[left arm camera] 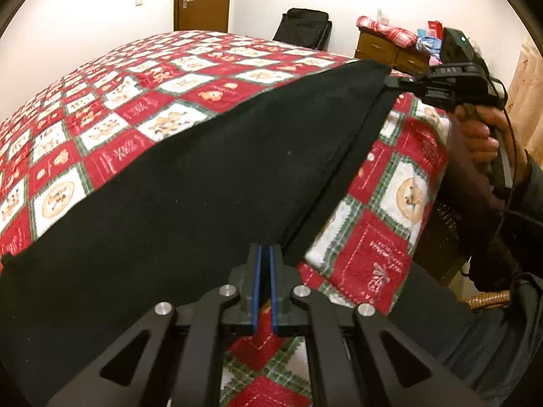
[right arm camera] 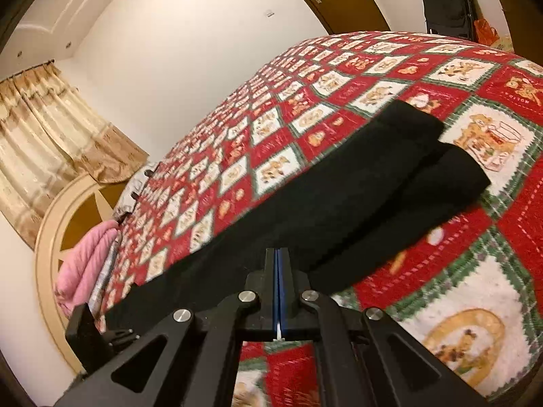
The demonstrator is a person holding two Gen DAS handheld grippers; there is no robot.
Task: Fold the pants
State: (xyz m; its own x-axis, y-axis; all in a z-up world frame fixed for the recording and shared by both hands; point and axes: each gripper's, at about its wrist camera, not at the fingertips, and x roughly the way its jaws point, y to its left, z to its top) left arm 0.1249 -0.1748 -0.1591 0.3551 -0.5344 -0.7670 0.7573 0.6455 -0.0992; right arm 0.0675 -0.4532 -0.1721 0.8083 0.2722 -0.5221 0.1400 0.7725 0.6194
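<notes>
The black pants (left arm camera: 190,183) lie stretched across the red-and-white patchwork bedspread (left arm camera: 142,78), with the two leg ends (right arm camera: 437,149) reaching toward the far side of the bed. In the left wrist view, the left gripper (left arm camera: 264,254) sits at the near edge of the cloth with its blue pads (left arm camera: 258,281) drawn almost together; the tips meet the black fabric, so it looks pinched on the hem, though the cloth between the pads is hard to make out. The right gripper (right arm camera: 277,254) has its jaws fully together at its own near edge of the pants, and from the left view its tip (left arm camera: 393,83) clearly bites the far right corner of the cloth, held by the person's hand (left arm camera: 482,135).

With both corners apparently held, the step in hand looks like lifting this end and carrying it over to the leg ends. To do it well, raise both grippers evenly so the edge between them stays taut and level, move them together without twisting, and lay the edge squarely onto the leg ends. A weak pinch on the left could let that corner slip.
</notes>
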